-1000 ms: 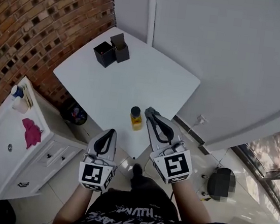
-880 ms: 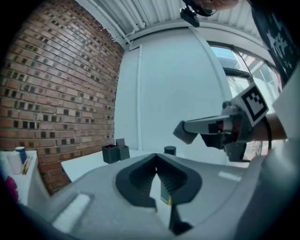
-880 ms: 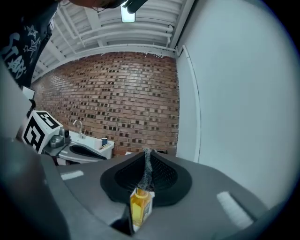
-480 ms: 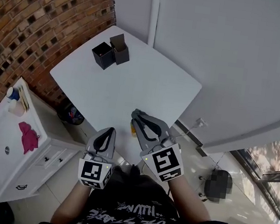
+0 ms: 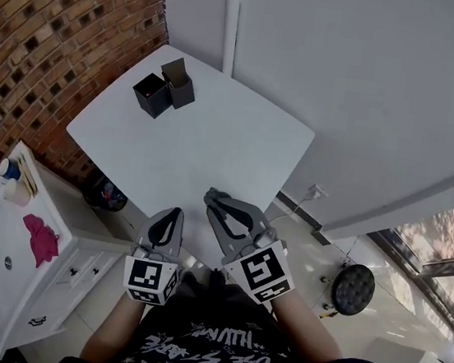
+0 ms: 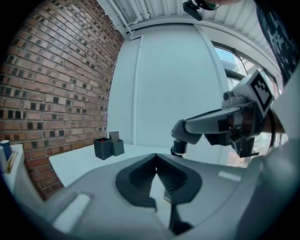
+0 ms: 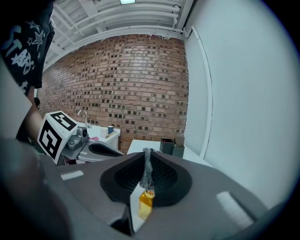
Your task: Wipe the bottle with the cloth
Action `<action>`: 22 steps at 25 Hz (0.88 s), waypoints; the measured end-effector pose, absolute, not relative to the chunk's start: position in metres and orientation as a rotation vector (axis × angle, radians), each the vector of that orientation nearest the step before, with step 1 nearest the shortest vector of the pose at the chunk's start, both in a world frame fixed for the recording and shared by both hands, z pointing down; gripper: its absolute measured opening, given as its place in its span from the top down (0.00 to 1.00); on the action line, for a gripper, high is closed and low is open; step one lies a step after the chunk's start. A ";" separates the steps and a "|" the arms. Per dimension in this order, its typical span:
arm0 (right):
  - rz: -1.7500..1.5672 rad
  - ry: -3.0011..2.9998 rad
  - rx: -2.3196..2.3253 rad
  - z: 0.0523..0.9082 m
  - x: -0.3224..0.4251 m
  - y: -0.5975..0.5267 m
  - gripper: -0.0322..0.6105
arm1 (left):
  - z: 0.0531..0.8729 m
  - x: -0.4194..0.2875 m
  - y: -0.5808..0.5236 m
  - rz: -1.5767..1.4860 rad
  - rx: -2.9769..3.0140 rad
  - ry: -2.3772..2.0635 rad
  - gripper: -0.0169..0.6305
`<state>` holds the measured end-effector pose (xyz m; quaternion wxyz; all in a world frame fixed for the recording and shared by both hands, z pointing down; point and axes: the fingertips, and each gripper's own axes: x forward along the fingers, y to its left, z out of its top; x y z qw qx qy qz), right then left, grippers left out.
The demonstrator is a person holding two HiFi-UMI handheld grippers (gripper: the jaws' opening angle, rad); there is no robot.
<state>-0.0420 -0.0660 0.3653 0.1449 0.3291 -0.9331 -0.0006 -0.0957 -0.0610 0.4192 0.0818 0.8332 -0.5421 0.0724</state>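
White table [image 5: 190, 143] beside brick wall [image 5: 48, 28]. Left gripper [image 6: 156, 157]: jaws pressed together, empty. Right gripper [image 7: 147, 152] pinches grey cloth [image 7: 148, 173] over yellow bottle [image 7: 146, 205].

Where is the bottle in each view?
Head view: not visible, behind the right gripper.
Left gripper view: the bottle, dark cap only, right of centre under that gripper's tip.
Right gripper view: low centre, amber, below the cloth.
Shared landmark: black boxes on the table.

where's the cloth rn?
The grey cloth is pinched between the shut jaws of the right gripper, centre of the right gripper view, just above the yellow bottle. In the head view that is at the white table's near edge.
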 end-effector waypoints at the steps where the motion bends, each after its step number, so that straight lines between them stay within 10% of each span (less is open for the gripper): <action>1: 0.003 -2.690 0.946 0.365 -0.042 -0.064 0.89 | 0.419 -0.095 -0.062 0.215 2.493 -1.616 0.97; 22: -0.565 -2.540 0.658 0.423 -0.027 0.004 0.89 | 0.424 -0.106 -0.077 0.232 2.476 -1.638 0.97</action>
